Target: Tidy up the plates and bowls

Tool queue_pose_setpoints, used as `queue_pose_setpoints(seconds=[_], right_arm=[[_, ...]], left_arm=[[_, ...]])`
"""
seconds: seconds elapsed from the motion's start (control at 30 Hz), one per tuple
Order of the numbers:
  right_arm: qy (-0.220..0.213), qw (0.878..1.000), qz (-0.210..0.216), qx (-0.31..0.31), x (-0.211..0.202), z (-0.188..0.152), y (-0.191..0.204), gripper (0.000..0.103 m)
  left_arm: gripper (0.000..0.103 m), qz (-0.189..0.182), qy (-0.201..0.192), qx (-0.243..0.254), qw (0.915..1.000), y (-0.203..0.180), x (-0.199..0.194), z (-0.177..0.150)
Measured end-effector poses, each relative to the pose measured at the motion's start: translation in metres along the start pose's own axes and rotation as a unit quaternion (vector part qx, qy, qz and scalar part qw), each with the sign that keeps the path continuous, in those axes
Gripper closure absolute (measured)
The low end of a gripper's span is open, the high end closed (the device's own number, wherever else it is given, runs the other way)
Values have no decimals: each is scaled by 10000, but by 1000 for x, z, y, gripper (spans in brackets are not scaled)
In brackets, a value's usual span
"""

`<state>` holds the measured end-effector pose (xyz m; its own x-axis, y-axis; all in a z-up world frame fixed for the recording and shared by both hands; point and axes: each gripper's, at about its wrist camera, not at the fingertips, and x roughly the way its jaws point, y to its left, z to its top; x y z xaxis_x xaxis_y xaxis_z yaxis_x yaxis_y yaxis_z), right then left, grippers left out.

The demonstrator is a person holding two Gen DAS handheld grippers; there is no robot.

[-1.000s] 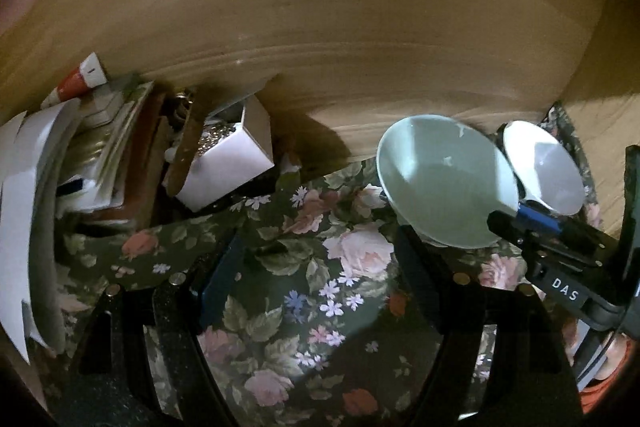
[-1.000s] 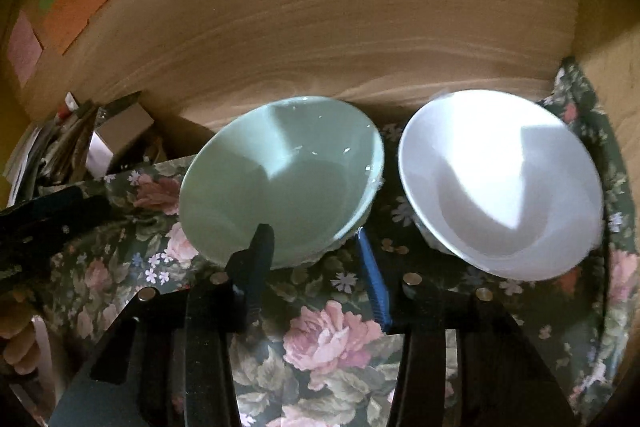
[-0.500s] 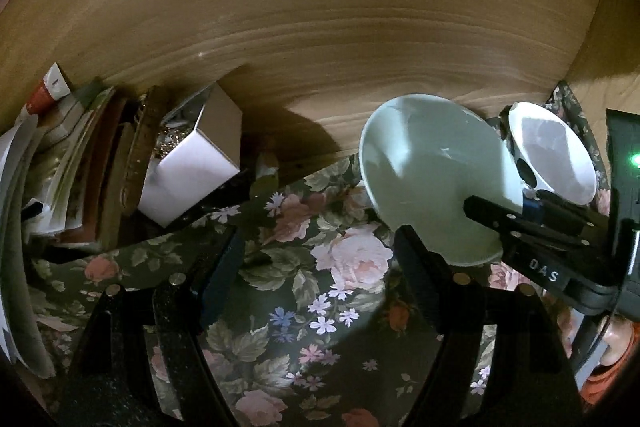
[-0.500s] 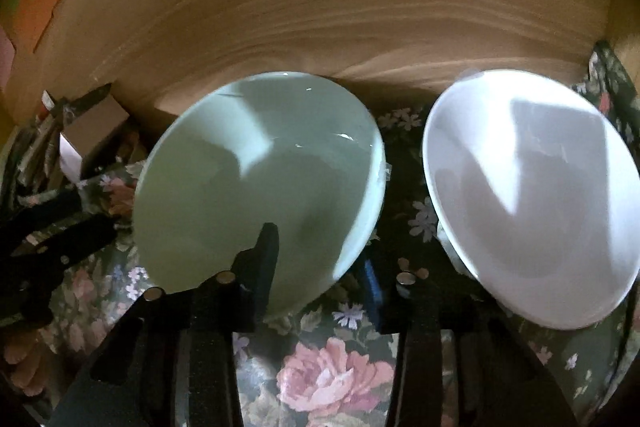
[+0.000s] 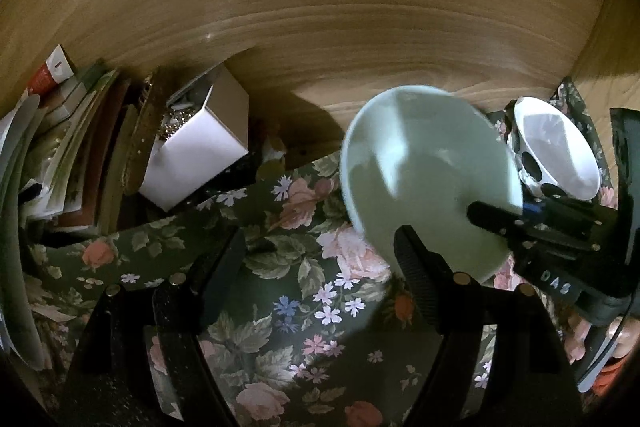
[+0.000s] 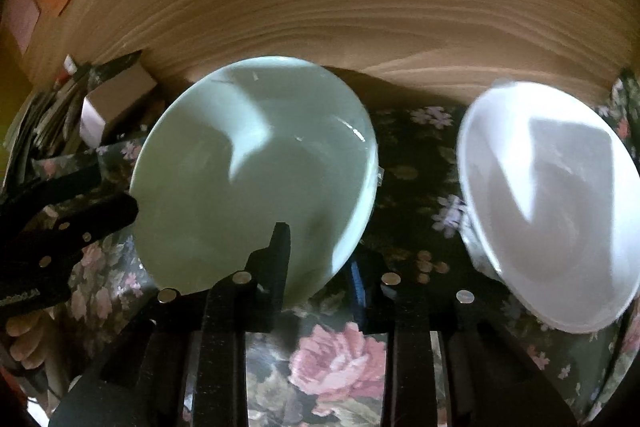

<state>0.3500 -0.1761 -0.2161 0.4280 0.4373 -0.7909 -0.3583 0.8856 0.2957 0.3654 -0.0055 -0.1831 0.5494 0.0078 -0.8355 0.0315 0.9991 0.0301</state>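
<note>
Now the right gripper (image 6: 320,259) has just been closing its jaws, and they pinch the near rim of the pale green bowl (image 6: 256,171): one finger lies inside the bowl, the other, with its blue pad, sits outside under the wall. That bowl tilts with its far edge raised, close to the wooden back panel (image 6: 360,7), and off to the right of those jaws stands the white bowl (image 6: 548,203), apart from the green one on the floral cloth (image 6: 336,359). Meanwhile the left gripper (image 5: 320,251) hangs with jaws spread and nothing between them, the green bowl just beyond its right finger. My worry is the hold itself: glazed ceramic caught only at one edge may pivot or slide from the pads, and a swing rightward could knock it against the white bowl or the panel behind.
</note>
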Motion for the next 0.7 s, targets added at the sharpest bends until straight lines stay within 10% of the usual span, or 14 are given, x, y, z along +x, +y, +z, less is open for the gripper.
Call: queue_pose_setpoints(seconds=[0.47,0.7], right_arm=[[354,9974,366,-514,-24,-46,33,81],[226,9992,319,-81,-38,-49,7,56]], left_arm=[[26,-24,443,24,9990,12,8,-23],[44,-91,622,139,9979,1,18,-33]])
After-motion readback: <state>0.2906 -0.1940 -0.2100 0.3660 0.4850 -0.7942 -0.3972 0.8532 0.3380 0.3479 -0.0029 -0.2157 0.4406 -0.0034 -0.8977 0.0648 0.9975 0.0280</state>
